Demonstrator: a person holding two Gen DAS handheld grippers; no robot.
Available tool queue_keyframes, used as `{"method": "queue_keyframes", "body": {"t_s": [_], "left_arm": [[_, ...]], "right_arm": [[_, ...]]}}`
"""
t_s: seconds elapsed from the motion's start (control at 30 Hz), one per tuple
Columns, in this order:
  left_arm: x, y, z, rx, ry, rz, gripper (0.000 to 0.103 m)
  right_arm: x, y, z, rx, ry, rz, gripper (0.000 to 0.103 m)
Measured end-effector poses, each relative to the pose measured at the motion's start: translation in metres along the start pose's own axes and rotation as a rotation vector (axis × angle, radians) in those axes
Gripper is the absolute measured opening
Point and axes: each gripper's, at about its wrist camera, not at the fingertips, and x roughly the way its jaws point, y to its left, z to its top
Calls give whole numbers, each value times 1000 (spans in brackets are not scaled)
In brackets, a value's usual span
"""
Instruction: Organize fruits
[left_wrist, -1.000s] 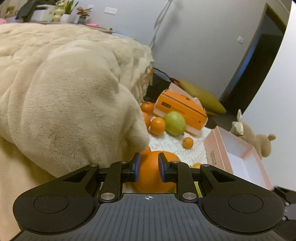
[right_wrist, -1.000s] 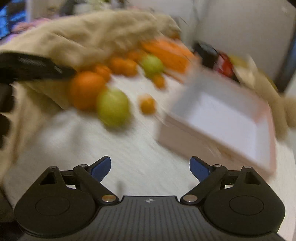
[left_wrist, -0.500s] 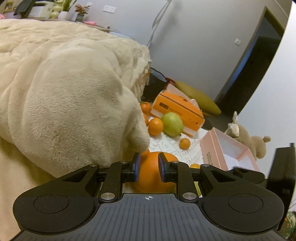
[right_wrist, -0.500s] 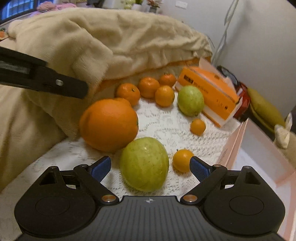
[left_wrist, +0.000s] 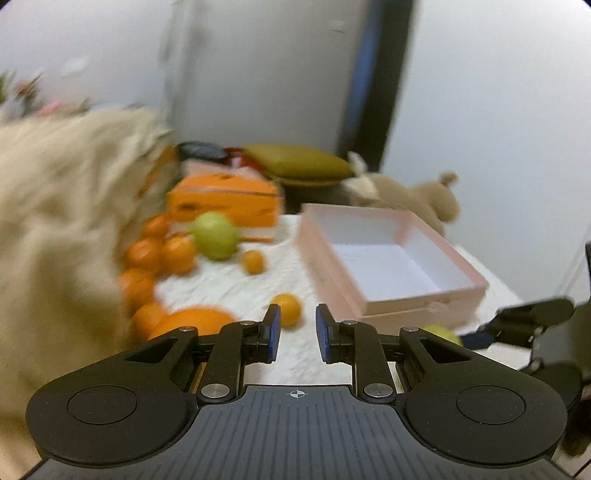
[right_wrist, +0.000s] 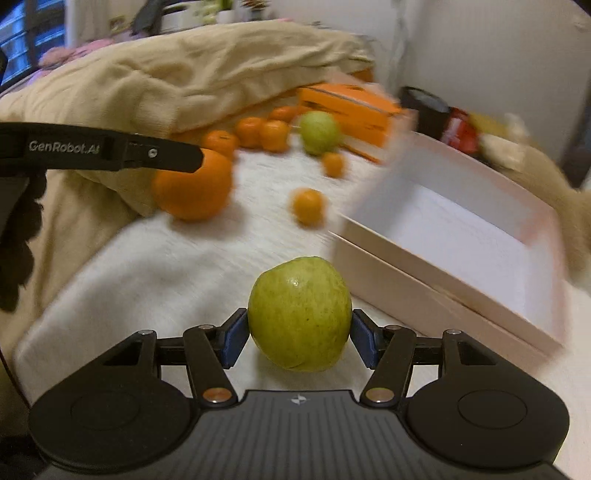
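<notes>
My right gripper (right_wrist: 297, 338) has a green fruit (right_wrist: 299, 314) between its blue pads. The jaws are closing and both pads touch its sides; the fruit stays sharp while the background blurs. In the left wrist view this fruit (left_wrist: 441, 332) shows low at the right, by the right gripper (left_wrist: 517, 325). My left gripper (left_wrist: 297, 334) is shut to a narrow gap with nothing in it, above the white lace cloth. A large orange (left_wrist: 192, 321) lies to its left, a small mandarin (left_wrist: 288, 308) just ahead. The open pink box (left_wrist: 424, 295) stands empty on the right.
A second green fruit (left_wrist: 215, 236) and several mandarins (left_wrist: 162, 254) lie near an orange carton (left_wrist: 221, 201) at the back. A beige blanket (left_wrist: 55, 221) bulges along the left. A plush toy (left_wrist: 417, 195) sits behind the box.
The right gripper came down over the near green fruit and its jaws narrowed onto it. The left gripper swung right, away from the large orange, and rolled level.
</notes>
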Motion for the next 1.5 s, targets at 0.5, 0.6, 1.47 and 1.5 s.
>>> {"method": "queue_keyframes", "body": {"t_s": [0.5, 0.6, 1.47, 1.5], "left_arm": [[103, 1, 8, 59, 152, 113, 41], [110, -2, 9, 66, 175, 111, 49], [23, -49, -46, 18, 159, -99, 37], [25, -52, -50, 23, 166, -98, 37]], "right_arm": [[17, -47, -58, 230, -129, -48, 85], [17, -46, -59, 232, -130, -47, 86], [23, -40, -59, 202, -105, -68, 95], [24, -40, -58, 199, -100, -63, 98]]}}
